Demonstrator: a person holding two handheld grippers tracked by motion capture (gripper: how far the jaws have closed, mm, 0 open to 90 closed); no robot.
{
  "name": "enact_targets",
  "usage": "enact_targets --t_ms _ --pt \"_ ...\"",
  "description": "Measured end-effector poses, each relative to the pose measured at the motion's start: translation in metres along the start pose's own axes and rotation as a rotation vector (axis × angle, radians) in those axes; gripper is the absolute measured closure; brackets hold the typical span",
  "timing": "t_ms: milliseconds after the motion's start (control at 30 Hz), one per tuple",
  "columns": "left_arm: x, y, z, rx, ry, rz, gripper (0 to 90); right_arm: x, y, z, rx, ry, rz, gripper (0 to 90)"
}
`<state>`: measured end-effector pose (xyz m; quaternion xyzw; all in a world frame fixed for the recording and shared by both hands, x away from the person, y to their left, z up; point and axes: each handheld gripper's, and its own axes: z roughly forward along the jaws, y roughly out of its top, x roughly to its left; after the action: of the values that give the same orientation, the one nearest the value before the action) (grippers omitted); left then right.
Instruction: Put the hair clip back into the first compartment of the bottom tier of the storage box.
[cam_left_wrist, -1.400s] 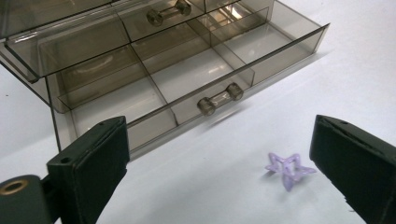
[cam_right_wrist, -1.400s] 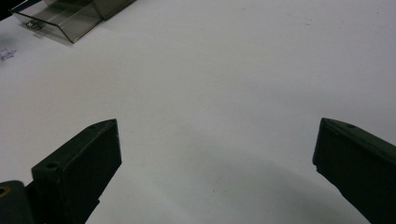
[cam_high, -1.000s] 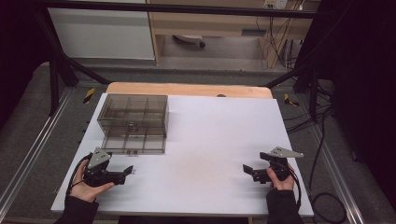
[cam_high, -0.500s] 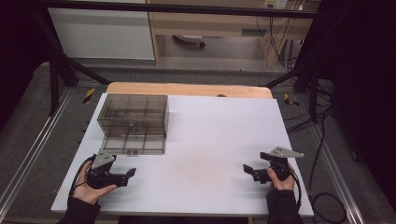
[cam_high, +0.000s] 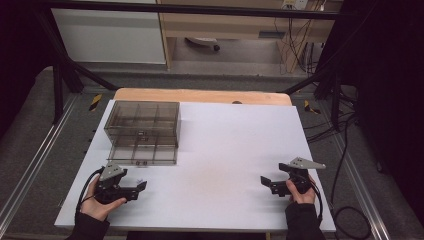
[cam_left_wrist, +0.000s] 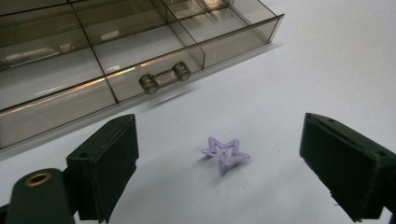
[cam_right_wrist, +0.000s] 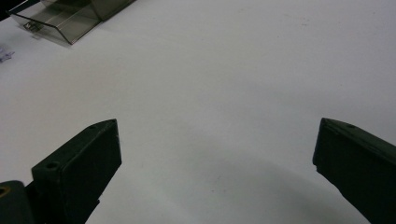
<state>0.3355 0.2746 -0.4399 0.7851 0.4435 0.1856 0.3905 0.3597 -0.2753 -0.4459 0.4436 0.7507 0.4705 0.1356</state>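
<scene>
Translucent purple star lies on matte white table between left gripper's wide, just-narrowing black fingers.

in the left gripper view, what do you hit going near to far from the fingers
fingers → purple star → drawer handle → drawer compartments

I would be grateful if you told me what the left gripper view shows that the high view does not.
The left gripper view alone makes out the purple star lying flat between the left gripper's open jaws, untouched, and the drawer handle. The high view alone takes in the right gripper, the person's hands and the floor beyond. Both share the smoky drawer box with its lower drawer pulled out, on the white table.
</scene>
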Motion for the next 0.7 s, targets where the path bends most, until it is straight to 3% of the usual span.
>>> enact_targets --t_ms 367,700 --pt "-0.0003 -0.0036 0.0047 0.031 -0.022 -0.026 17.2 -0.0002 -0.0002 0.0 0.004 0.0 -0.001 1.8" --pt "0.0033 -0.0027 0.002 0.019 -0.014 -0.066 25.8 -0.0002 -0.0004 -0.0001 0.005 0.0 -0.001 1.8"
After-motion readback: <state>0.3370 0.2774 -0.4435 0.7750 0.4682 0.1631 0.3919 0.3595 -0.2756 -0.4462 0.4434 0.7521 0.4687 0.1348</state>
